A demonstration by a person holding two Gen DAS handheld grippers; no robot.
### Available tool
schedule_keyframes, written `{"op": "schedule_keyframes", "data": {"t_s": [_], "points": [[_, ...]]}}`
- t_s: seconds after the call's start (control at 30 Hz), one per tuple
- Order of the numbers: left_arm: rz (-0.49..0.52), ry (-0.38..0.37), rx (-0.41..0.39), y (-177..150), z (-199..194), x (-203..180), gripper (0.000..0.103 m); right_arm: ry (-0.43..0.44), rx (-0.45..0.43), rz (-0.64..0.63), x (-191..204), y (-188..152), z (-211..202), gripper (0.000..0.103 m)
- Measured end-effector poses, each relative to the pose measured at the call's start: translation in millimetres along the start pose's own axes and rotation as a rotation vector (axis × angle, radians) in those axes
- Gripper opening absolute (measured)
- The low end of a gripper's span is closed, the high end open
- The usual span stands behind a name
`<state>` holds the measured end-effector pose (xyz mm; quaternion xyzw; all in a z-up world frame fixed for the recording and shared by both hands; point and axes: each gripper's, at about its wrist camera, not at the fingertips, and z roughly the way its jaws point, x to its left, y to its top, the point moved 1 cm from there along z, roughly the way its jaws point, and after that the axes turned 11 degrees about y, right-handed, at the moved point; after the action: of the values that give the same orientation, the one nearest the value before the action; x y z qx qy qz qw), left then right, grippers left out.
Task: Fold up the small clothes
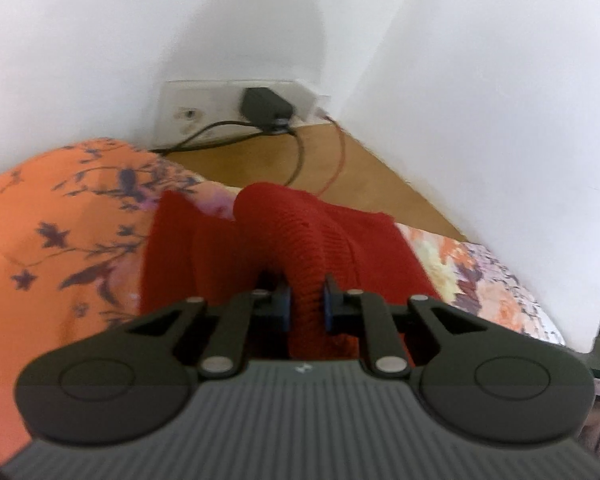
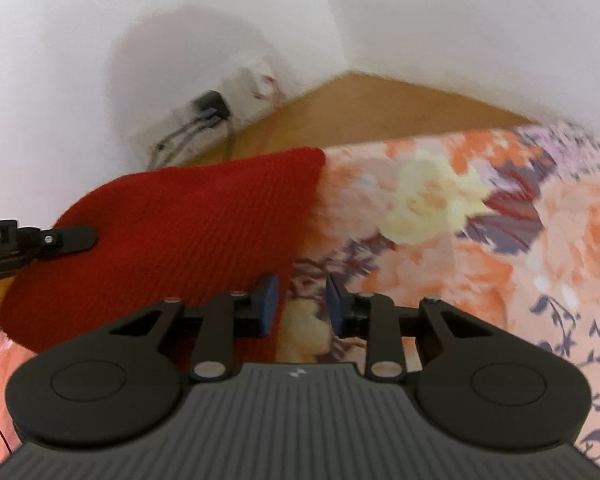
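Gripping stage of a fold. Left gripper (image 1: 306,298) clamped on a raised ridge of the red knitted garment (image 1: 300,236) at frame centre; right gripper (image 2: 302,300) parted, fingers (image 2: 269,294) holding nothing, just beside the garment's lower-right edge over the floral bedsheet (image 2: 500,216). Next, probably: seizing that edge, then carrying both across. Ribbed, soft, slumping knit; smooth printed cotton beneath.

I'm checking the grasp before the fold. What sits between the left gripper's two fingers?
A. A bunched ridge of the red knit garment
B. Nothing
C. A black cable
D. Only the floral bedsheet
A: in the left wrist view the left gripper has its blue pads pressed against a raised fold of the red knit garment, which lies on the floral bedsheet.
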<state>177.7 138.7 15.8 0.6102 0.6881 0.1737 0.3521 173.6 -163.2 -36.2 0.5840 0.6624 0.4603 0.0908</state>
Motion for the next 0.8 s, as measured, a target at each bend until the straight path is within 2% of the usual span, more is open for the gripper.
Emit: {"op": "schedule_keyframes", "data": {"t_s": [0.17,0.27,0.33,0.43,0.67,0.8], "points": [[-0.025,0.069,0.058,-11,17,12,0.021,0.026,-0.004,-0.075,19,3,1,0.034],[-0.002,0.117,0.015,-15,10,10,0.037,0.029,0.002,-0.085,22,3,3,0.034],[0.031,0.17,-0.005,-16,7,8,0.057,0.034,0.002,-0.089,24,4,2,0.033],[0.05,0.211,-0.009,-17,7,10,0.065,0.034,0.006,-0.102,26,3,2,0.031],[-0.154,0.075,0.097,-16,22,33,0.063,0.045,0.009,-0.104,30,1,5,0.023],[-0.207,-0.046,0.134,-19,25,33,0.062,0.043,0.008,-0.105,31,-1,6,0.022]]}}
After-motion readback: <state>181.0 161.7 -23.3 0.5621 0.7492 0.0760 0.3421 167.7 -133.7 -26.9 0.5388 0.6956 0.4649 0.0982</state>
